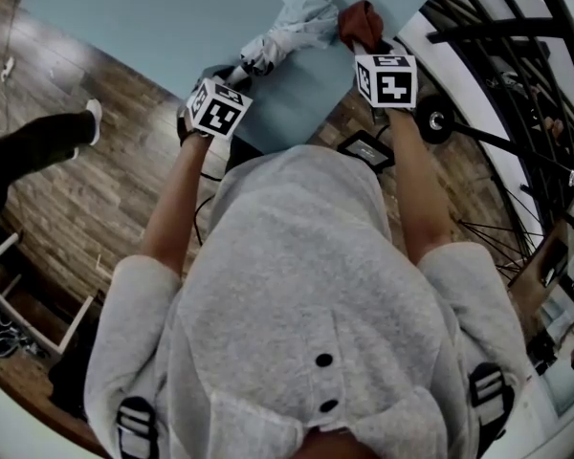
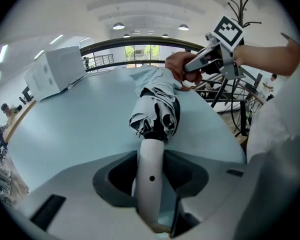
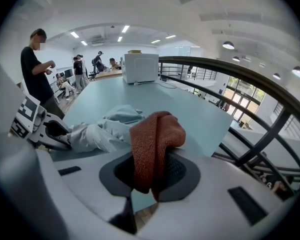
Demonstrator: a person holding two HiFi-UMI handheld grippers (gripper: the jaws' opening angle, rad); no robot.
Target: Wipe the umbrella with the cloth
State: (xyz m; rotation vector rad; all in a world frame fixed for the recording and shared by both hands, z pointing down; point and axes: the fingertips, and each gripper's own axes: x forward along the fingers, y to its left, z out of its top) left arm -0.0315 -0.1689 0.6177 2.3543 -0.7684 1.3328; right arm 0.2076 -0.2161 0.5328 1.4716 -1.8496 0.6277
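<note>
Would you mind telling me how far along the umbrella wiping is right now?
Done: the left gripper grips the umbrella handle, and the right gripper is shut on the rust cloth. In hand: the cloth sits by the far end of the folded umbrella on the blue table; whether they touch is unclear. Left: the wipe itself, along the canopy.
</note>
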